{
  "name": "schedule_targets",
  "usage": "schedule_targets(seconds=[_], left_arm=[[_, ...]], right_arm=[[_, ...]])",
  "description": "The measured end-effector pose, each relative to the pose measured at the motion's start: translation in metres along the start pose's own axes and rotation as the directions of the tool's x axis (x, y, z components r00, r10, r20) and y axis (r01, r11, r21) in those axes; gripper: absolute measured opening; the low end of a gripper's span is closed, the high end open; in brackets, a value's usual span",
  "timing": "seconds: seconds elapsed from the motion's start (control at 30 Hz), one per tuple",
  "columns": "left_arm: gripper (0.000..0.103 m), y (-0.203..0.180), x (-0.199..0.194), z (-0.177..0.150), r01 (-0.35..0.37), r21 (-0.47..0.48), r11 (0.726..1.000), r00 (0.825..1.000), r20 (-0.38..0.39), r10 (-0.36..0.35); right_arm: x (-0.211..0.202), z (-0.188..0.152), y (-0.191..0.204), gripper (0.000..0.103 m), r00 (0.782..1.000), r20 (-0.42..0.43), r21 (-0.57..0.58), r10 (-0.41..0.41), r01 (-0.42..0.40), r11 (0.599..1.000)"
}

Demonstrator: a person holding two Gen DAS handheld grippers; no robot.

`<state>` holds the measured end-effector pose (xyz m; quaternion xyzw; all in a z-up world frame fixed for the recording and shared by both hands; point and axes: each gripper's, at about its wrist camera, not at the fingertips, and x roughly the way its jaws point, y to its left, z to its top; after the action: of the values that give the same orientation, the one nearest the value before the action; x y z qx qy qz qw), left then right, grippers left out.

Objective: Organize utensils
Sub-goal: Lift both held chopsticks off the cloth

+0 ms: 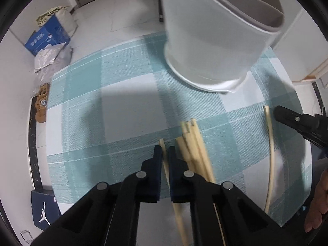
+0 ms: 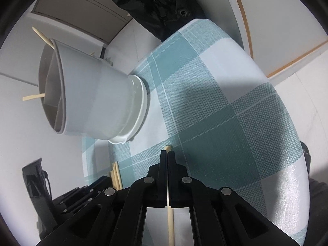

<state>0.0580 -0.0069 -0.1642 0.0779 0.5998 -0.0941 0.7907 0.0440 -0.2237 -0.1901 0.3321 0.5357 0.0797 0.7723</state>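
Both jaws are clamped: the left gripper point(image 1: 165, 150) on one chopstick point(image 1: 163, 146) beside the loose bundle point(image 1: 194, 145) mid-tablecloth point(image 1: 127, 102), the right gripper point(image 2: 167, 153) on another. Each should lift straight, then tip into the holder point(image 1: 207, 47).

Woven cloth point(image 1: 127, 94) over the surface, teal and white check, matt, visible coarse weave. Utensil holder point(image 1: 205, 41) smooth plastic, pale grey-white, satin sheen; grey inner insert point(image 2: 53, 94) matt plastic. Chopsticks point(image 1: 194, 143) pale bare wood or bamboo, matt, unvarnished look. Left tool point(image 1: 165, 153) and right tool point(image 2: 168, 157) black matt plastic, dull metal rivets. Floor tiles point(image 1: 114, 16) light, slightly glossy. Blue box point(image 1: 49, 37) printed cardboard. Crumpled bag point(image 1: 51, 57) thin shiny plastic.
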Motion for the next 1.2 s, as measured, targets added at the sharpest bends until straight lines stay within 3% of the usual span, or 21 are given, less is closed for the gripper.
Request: schedule_targets(seconds=[0.13,0.27,0.33,0.4,0.57,0.73,0.87,0.9,0.93,1.0,1.07,1.13,1.2], left_arm=[[0.001,0.011,-0.012,-0.001,0.024,-0.043,0.999,0.998,0.053,-0.021],[0.001,0.012,-0.033,-0.011,0.015,-0.05,0.999,0.994,0.109,-0.009],[0.001,0.013,-0.039,-0.016,0.031,-0.067,0.997,0.991,0.129,-0.022],[0.001,0.017,-0.044,-0.02,0.059,-0.089,0.994,0.987,0.156,-0.045],[0.001,0.026,-0.046,-0.015,0.111,-0.12,0.987,0.976,0.2,-0.086],[0.001,0.041,-0.048,-0.013,0.161,-0.138,0.977,0.966,0.227,-0.127],[0.001,0.061,-0.049,-0.015,0.191,-0.178,0.965,0.957,0.251,-0.144],[0.001,0.066,-0.048,-0.015,0.196,-0.195,0.961,0.959,0.241,-0.147],[0.001,0.069,-0.046,-0.016,0.197,-0.205,0.959,0.961,0.234,-0.148],[0.001,0.074,-0.044,-0.018,0.195,-0.216,0.957,0.964,0.221,-0.147],[0.005,0.077,-0.038,-0.022,0.201,-0.227,0.953,0.968,0.193,-0.158],[0.026,0.078,-0.031,-0.023,0.206,-0.232,0.951,0.972,0.161,-0.171],[0.045,0.079,-0.028,-0.027,0.208,-0.238,0.949,0.973,0.147,-0.176]], right_arm=[[-0.006,-0.003,0.006,0.0,1.0,0.012,-0.026,0.014,-0.014,1.0],[-0.013,-0.003,0.011,0.004,0.998,0.033,-0.077,-0.049,0.052,0.996],[-0.009,-0.001,0.012,0.005,0.997,-0.011,-0.109,-0.078,0.076,0.991],[-0.003,-0.001,0.016,0.011,0.994,-0.052,-0.16,-0.099,0.089,0.983],[0.005,-0.003,0.033,0.028,0.98,-0.054,-0.282,-0.189,0.167,0.945],[0.018,-0.014,0.061,0.032,0.936,-0.019,-0.43,-0.353,0.311,0.847],[0.03,-0.027,0.077,0.025,0.867,0.051,-0.531,-0.496,0.444,0.722],[0.032,-0.028,0.079,0.012,0.867,0.055,-0.537,-0.495,0.443,0.718],[0.033,-0.028,0.08,0.008,0.869,0.054,-0.537,-0.493,0.442,0.719],[0.035,-0.028,0.082,0.006,0.861,0.06,-0.521,-0.506,0.459,0.72],[0.036,-0.025,0.081,0.006,0.867,0.056,-0.504,-0.495,0.452,0.736],[0.034,-0.022,0.076,0.005,0.884,0.043,-0.474,-0.465,0.428,0.77],[0.027,-0.016,0.066,0.005,0.917,0.017,-0.4,-0.398,0.371,0.838]])
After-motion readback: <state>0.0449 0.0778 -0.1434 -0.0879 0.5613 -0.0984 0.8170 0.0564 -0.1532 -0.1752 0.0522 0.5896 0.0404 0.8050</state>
